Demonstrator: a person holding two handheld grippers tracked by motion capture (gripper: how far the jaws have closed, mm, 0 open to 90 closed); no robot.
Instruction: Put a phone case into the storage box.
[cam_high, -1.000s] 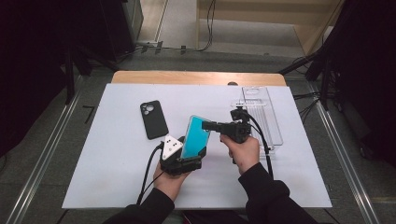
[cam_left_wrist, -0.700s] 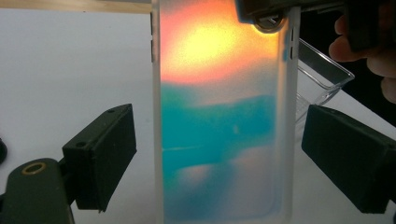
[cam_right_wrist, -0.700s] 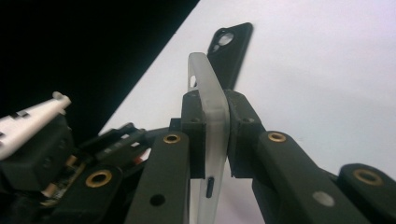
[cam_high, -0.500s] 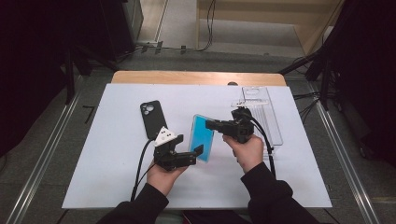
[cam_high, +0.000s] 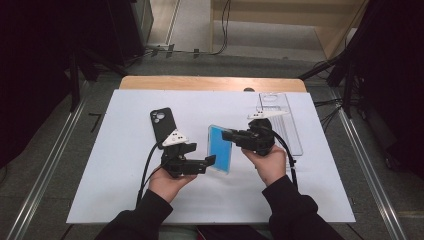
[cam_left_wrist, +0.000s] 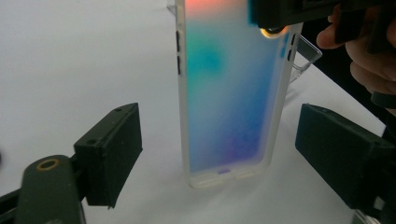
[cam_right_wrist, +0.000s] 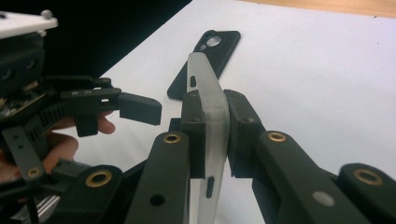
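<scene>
Blue phone case stands on edge near the middle of the white mat, its lower end touching or just above the mat, can't tell which. Right gripper is clenched on the case's upper side edge; in the right gripper view both black pads press the frosted rim of the case from either side. Left gripper sits just left of the case, jaws spread and released. In the left gripper view the case stands between the two jaws with clear gaps on both sides, nothing touching. Those jaws have just been closing a little, the case between them but ungripped.

Black phone lies flat, camera end away from the person, up-left of the case, near but apart. Clear case lies flat to the right of the blue case, behind the right hand. Left hand is below-left of the blue case. Wooden table edge shows beyond the mat.
</scene>
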